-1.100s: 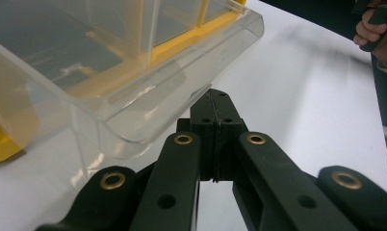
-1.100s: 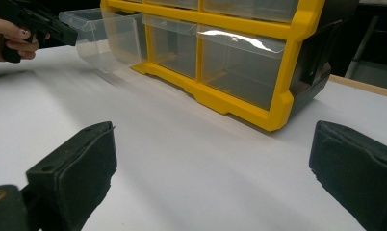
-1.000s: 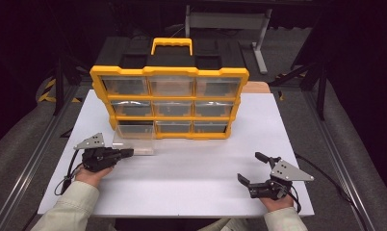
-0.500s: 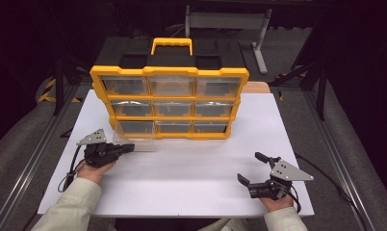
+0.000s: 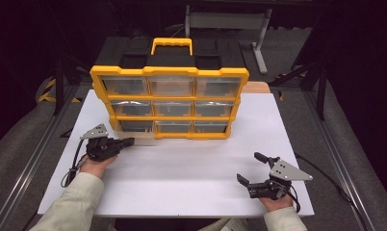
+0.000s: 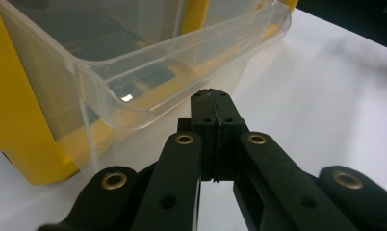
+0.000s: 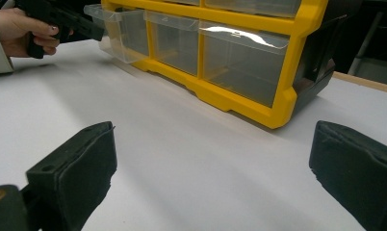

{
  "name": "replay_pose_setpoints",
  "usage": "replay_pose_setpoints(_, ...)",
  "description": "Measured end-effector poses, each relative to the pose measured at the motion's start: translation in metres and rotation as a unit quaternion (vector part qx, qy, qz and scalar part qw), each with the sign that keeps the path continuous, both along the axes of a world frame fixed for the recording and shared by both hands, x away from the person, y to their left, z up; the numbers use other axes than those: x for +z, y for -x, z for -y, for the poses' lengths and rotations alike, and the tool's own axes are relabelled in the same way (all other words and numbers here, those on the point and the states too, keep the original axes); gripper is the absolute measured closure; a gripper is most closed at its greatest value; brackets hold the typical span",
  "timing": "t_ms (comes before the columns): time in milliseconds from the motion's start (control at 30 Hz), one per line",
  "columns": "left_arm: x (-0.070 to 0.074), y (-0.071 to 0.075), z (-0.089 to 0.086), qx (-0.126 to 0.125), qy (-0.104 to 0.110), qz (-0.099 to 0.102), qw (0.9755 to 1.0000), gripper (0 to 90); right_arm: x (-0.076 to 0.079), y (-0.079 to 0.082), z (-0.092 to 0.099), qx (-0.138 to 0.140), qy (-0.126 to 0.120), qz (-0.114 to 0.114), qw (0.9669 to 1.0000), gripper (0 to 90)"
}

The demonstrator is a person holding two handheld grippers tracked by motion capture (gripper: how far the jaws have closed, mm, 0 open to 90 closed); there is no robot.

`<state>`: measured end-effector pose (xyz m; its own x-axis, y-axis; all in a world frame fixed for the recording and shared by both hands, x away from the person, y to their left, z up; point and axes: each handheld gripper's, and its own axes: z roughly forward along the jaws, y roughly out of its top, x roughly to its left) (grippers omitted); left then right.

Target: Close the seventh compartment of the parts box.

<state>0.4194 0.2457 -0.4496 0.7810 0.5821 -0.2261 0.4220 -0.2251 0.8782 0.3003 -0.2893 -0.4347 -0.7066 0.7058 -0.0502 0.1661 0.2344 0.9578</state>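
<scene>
Left gripper point(image 5: 126, 142) with jaws pressed together, empty, tips against front lip of clear drawer point(image 5: 142, 138); probably for nudging. Drawer partly out of yellow organizer point(image 5: 170, 71), bottom-left slot. Right gripper point(image 5: 253, 168) spread wide, resting idle on table point(image 5: 191, 168), well apart.

No lettering, label, brand mark or number could be read anywhere in these views. The yellow organizer point(image 5: 170, 105) showed plain frame bars and clear drawer fronts without any sticker or print, and the black-and-yellow striped marking point(image 5: 48, 90) on the floor beyond the table's far left corner carried no words. The grey plates and black bodies of the grippers bore no legible writing either.
</scene>
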Motion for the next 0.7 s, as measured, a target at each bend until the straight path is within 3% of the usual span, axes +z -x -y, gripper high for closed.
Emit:
replay_pose_setpoints(133,-0.002,-0.006,0.002,0.006,0.007,-0.001,1.0,89.5,0.0,0.0,0.0,0.0,-0.003,-0.001,1.0,3.4)
replay_pose_setpoints(467,0.004,-0.023,0.008,0.016,-0.016,-0.003,0.9997,89.5,-0.001,-0.001,0.0,0.002,-0.003,-0.004,1.0,3.4)
replay_pose_setpoints(700,0.004,-0.03,0.011,0.023,-0.017,-0.004,0.9996,89.5,-0.002,-0.002,-0.001,0.004,-0.003,-0.006,1.0,3.4)
